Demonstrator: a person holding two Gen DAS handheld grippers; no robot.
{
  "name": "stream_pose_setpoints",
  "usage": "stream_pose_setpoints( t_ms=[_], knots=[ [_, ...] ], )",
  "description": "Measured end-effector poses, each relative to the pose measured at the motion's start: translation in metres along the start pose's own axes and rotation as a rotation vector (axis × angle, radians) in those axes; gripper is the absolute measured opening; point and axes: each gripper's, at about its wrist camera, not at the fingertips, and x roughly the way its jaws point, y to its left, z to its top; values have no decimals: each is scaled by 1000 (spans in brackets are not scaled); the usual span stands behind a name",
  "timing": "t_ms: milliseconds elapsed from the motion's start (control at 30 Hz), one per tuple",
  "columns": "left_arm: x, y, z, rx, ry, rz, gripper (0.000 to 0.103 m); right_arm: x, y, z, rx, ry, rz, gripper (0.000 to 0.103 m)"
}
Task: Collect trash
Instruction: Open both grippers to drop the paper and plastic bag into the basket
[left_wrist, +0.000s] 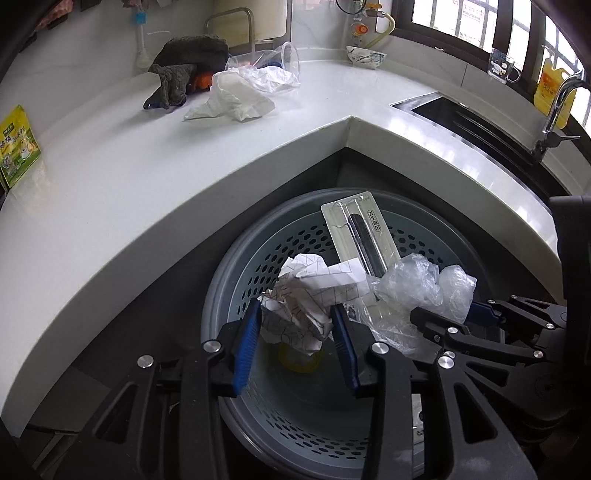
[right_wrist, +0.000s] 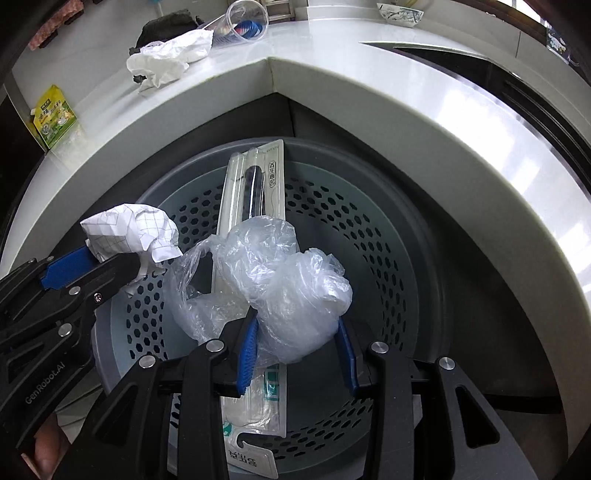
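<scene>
A grey perforated trash basket (left_wrist: 266, 258) (right_wrist: 369, 236) stands on the floor in the counter's inner corner. My left gripper (left_wrist: 295, 325) (right_wrist: 110, 254) is shut on a crumpled ball of grid paper (left_wrist: 303, 295) (right_wrist: 129, 229) over the basket. My right gripper (right_wrist: 295, 328) (left_wrist: 454, 314) is shut on a clear crumpled plastic bag (right_wrist: 291, 284) (left_wrist: 424, 284) beside it, also over the basket. A long blister pack (left_wrist: 362, 229) (right_wrist: 255, 192) leans inside the basket. Something yellow (left_wrist: 299, 362) lies at the basket's bottom.
On the white counter (left_wrist: 110, 177) lie a crumpled white paper (left_wrist: 236, 94) (right_wrist: 166, 59), a tipped clear cup (left_wrist: 284, 55) (right_wrist: 247, 26), a dark cloth (left_wrist: 184, 70) and a green packet (left_wrist: 16, 144) (right_wrist: 51, 114). A sink (left_wrist: 461, 114) and tap (left_wrist: 557, 103) are at the right.
</scene>
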Motion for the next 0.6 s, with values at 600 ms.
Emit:
stream_pose_setpoints(
  t_ms=[600],
  knots=[
    [4,9,0,-23,9,29,74,33,9,12,-8,74,32,50]
  ],
)
